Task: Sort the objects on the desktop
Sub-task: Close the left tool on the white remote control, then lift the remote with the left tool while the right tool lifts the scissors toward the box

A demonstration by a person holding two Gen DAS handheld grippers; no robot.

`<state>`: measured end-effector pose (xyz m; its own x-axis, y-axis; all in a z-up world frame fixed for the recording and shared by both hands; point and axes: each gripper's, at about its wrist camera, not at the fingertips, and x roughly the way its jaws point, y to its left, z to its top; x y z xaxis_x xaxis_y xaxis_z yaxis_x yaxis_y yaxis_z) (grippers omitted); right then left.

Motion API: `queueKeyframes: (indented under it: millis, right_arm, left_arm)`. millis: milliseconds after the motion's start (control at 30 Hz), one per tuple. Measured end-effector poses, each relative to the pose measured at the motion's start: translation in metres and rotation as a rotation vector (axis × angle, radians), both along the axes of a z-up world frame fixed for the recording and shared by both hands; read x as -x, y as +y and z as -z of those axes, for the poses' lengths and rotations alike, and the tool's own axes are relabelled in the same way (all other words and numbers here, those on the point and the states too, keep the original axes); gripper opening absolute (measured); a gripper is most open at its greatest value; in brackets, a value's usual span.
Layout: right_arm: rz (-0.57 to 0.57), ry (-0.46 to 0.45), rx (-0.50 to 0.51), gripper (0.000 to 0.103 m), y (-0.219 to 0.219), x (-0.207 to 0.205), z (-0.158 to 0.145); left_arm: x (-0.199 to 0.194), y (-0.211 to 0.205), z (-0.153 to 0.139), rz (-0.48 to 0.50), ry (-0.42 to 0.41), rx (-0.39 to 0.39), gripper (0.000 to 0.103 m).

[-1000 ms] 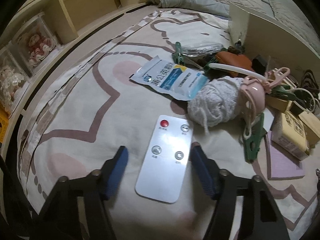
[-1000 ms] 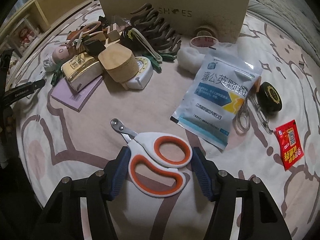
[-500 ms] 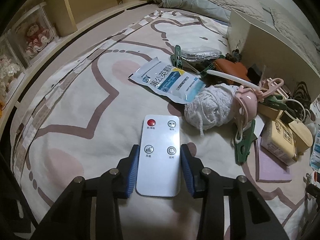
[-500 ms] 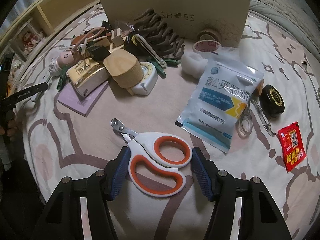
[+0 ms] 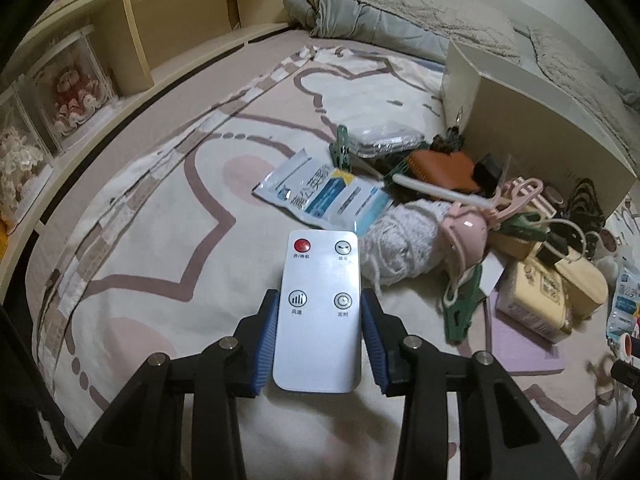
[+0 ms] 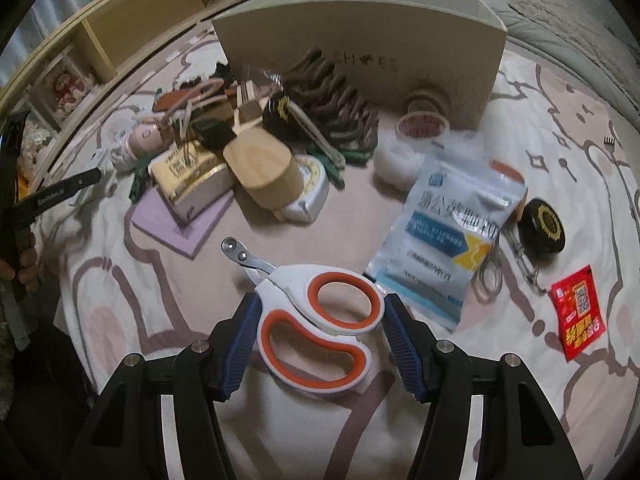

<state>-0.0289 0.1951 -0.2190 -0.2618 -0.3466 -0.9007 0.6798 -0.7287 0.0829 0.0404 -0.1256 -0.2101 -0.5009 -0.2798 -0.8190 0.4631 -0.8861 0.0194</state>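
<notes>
Left gripper (image 5: 319,336) clamped on white remote (image 5: 320,312), blue pads pressed to its long edges, remote's far end with the red button sticking out past the fingertips over the patterned bedspread (image 5: 160,208). Right gripper (image 6: 320,336) clamped across the orange-and-white handles of the nail clippers (image 6: 316,320), metal tip pointing up-left. Beyond: blue-white sachet (image 6: 448,236) just right of the clippers, clutter pile in front of beige shoe box (image 6: 360,52), yarn ball (image 5: 400,240) near the remote.
</notes>
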Motion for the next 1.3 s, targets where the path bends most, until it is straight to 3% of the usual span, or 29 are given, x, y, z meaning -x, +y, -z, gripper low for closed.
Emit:
queueKeyframes:
  millis: [600, 1000, 1300]
  right_arm:
    - [0.008, 0.107, 0.093, 0.063, -0.017, 0.006, -0.046]
    - [-0.004, 0.171, 0.133, 0.063, -0.033, 0.002, -0.075]
    - [-0.004, 0.209, 0.171, 0.063, -0.035, 0.001, -0.094]
  left_arm:
    - [0.001, 0.021, -0.038, 0.065, 0.103, 0.050, 0.040]
    - [0.005, 0.058, -0.055, 0.155, 0.152, 0.061, 0.040]
    - [0.006, 0.086, -0.084, 0.200, 0.234, 0.090, 0.040]
